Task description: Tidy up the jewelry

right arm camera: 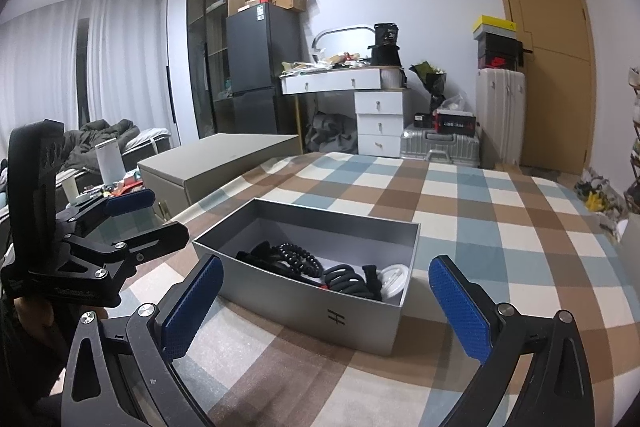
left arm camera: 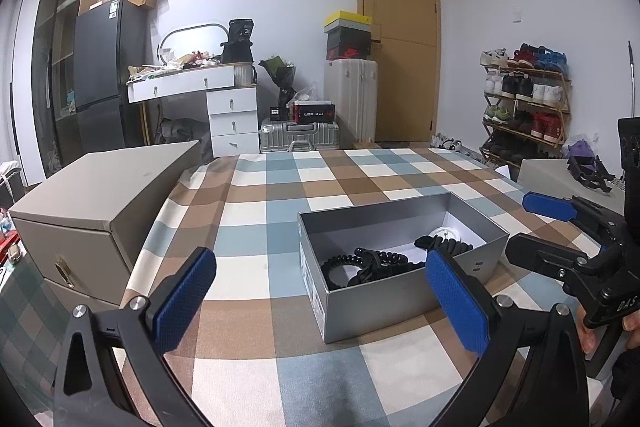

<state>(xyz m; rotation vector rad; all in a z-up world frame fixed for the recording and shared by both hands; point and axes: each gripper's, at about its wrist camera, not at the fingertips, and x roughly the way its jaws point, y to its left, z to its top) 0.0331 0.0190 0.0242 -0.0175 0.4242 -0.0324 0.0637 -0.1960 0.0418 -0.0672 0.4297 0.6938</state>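
An open grey box [left arm camera: 384, 301] [right arm camera: 288, 301] stands on the checked tablecloth. Inside lie black coiled hair ties [left arm camera: 362, 263] [right arm camera: 298, 259], black bands [right arm camera: 350, 281] and a white round lid [left arm camera: 446, 233] [right arm camera: 394, 279]. My left gripper [left arm camera: 320, 301] is open and empty, just in front of the box's near left side. My right gripper [right arm camera: 326, 305] is open and empty, its fingers either side of the box's front wall. The right gripper also shows at the right of the left wrist view [left arm camera: 532, 223], and the left gripper at the left of the right wrist view [right arm camera: 156, 215].
A beige drawer chest [left arm camera: 92, 211] [right arm camera: 212, 167] stands at the table's left. The checked table [left arm camera: 280, 195] [right arm camera: 480, 219] stretches behind the box. Beyond are a dresser [left arm camera: 224, 95], suitcases [left arm camera: 298, 137], a shoe rack [left arm camera: 524, 103] and a door [left arm camera: 404, 39].
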